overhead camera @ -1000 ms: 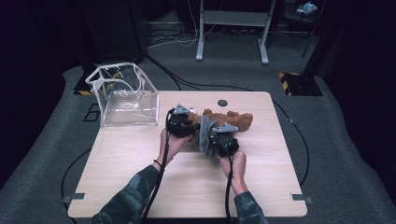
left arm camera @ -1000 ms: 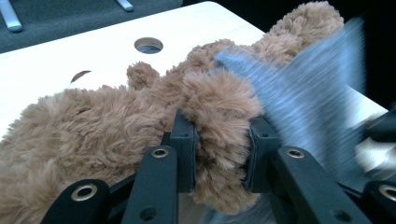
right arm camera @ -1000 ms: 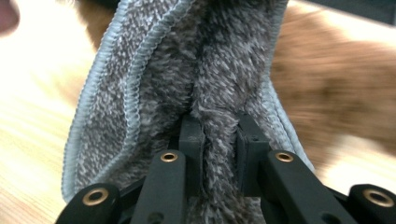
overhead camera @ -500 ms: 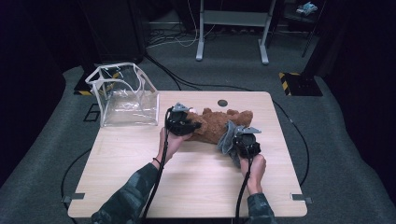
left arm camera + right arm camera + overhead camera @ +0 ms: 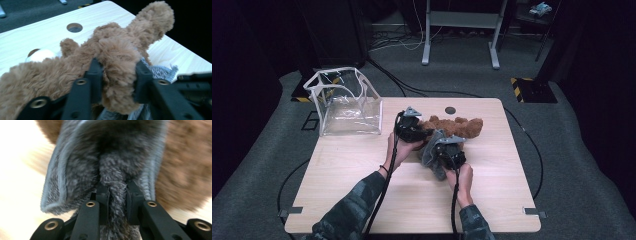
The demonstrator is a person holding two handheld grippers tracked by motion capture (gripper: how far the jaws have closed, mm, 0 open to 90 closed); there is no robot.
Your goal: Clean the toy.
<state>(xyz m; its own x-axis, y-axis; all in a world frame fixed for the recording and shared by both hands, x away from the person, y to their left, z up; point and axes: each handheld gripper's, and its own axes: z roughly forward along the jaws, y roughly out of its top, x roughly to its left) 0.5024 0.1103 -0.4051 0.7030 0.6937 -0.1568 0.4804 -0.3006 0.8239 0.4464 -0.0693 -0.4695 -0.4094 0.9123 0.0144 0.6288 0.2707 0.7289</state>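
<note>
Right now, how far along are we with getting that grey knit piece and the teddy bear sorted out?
Partway. The left gripper has a limb of the brown teddy bear between its jaws, which have just been opening. The right gripper is shut on a fold of the grey garment, bunched against the bear. Apparently left: working the garment fully on or off. The clear bag stands apart.

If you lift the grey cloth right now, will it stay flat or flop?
Probably flop: the grey cloth already folds and bunches where the right gripper pinches it. It looks fuzzy, so it likely won't slip. Light too, I'd guess.
</note>
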